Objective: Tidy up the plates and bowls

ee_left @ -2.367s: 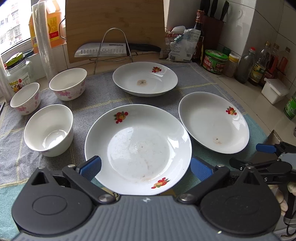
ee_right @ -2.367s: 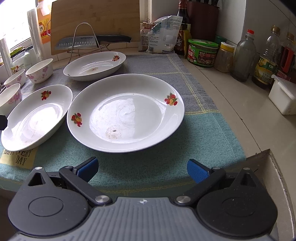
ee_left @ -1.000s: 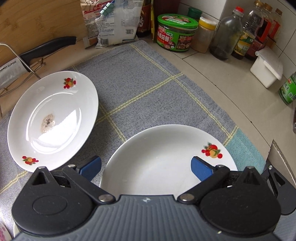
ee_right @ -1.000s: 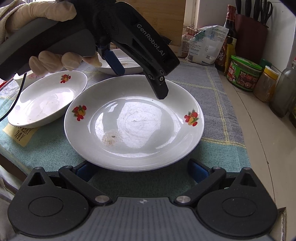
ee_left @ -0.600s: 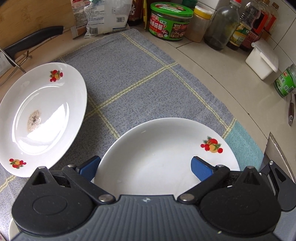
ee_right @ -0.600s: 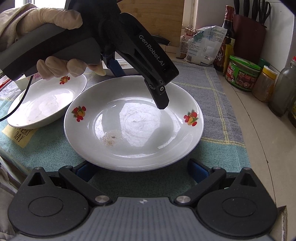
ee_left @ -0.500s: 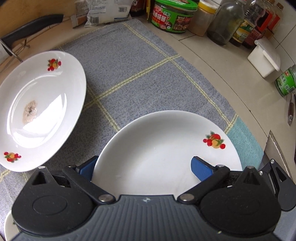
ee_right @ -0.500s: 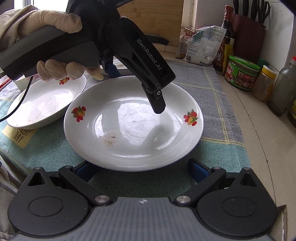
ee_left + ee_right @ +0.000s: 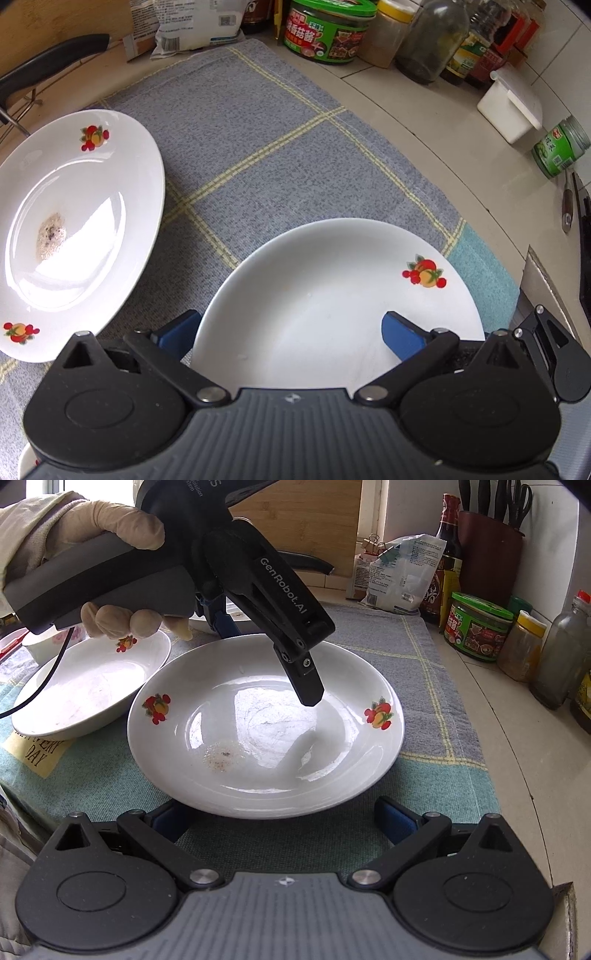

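Note:
A white plate with fruit decals (image 9: 266, 720) lies on the cloth; it also shows in the left wrist view (image 9: 332, 295). My left gripper (image 9: 288, 332) is open and hovers over this plate, one finger (image 9: 303, 679) above its centre and the other by its far rim. My right gripper (image 9: 280, 816) is open, its fingers straddling the plate's near rim. A second plate (image 9: 85, 686) lies to the left. A third plate with a stain (image 9: 74, 229) lies further back.
A grey and teal checked cloth (image 9: 277, 147) covers the counter. Jars, bottles and a white box (image 9: 513, 110) stand along the right wall. A bag (image 9: 402, 576), a knife block and a cutting board stand at the back. A floral bowl (image 9: 55, 642) shows at far left.
My left gripper has swung from the middle plate over to the right plate and lowered toward it. My right gripper has closed in on that plate's near rim.

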